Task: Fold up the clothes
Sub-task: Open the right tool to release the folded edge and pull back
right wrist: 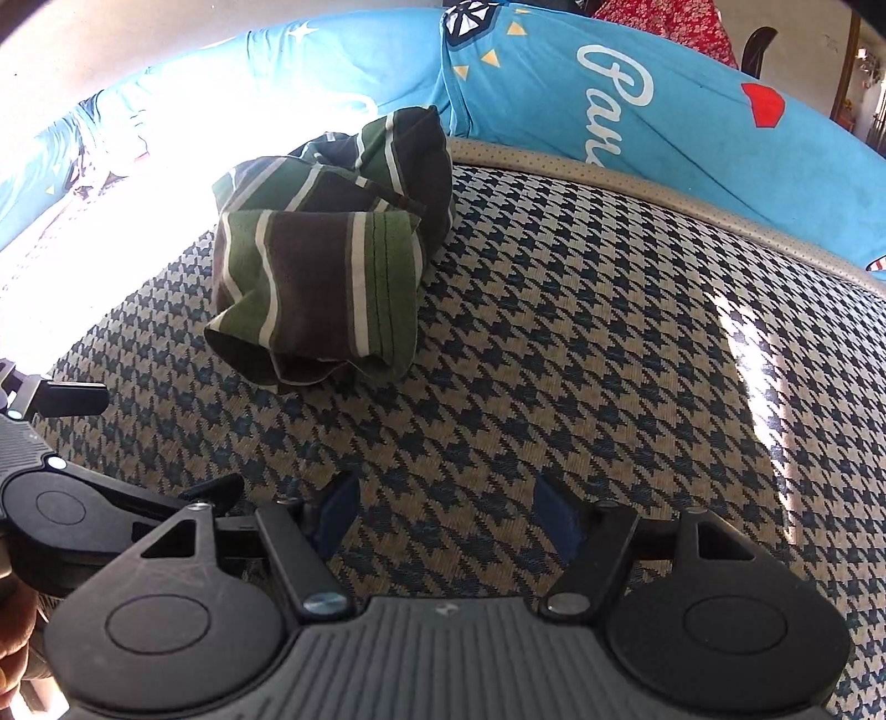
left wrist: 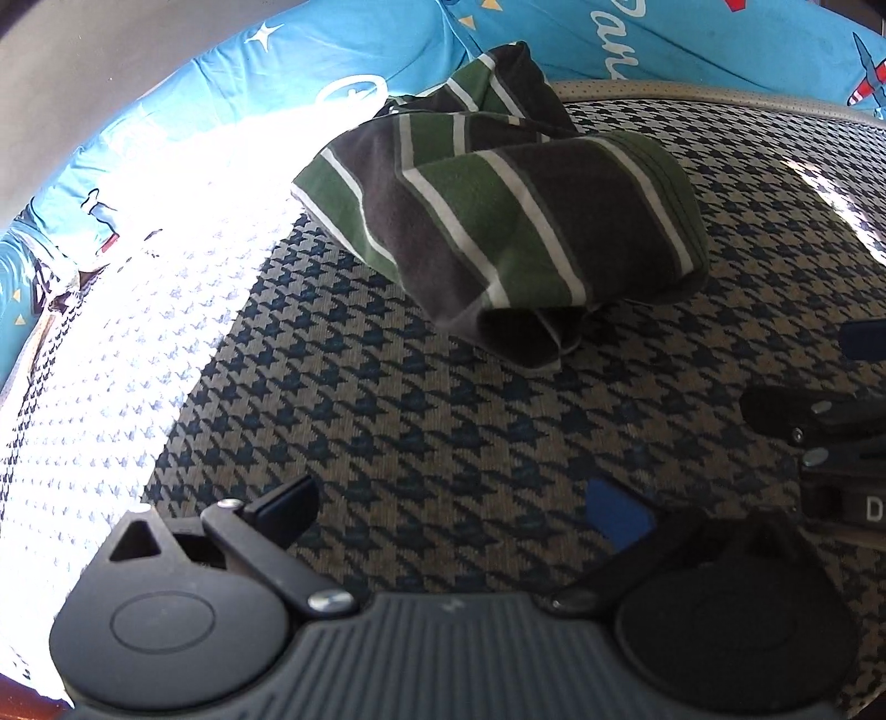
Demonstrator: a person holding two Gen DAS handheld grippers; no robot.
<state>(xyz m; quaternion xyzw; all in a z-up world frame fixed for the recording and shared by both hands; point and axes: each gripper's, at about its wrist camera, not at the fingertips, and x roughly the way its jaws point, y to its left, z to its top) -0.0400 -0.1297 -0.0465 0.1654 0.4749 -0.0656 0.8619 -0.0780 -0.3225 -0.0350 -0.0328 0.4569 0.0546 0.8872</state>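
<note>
Striped garment point(left wrist: 498, 216), green and dark brown with white lines, lies folded into bundle on houndstooth cushion point(left wrist: 387, 421), far side, near blue printed fabric point(left wrist: 343, 50) behind. Left gripper point(left wrist: 451, 512) low over cushion, fingers spread, empty, well short of garment. Right gripper point(right wrist: 448, 512) likewise over cushion, blue-padded fingers point(right wrist: 338, 509) spread, holding nothing. Grippers side by side. Bright sun patch point(left wrist: 166, 232) washes out cushion's left part.
</note>
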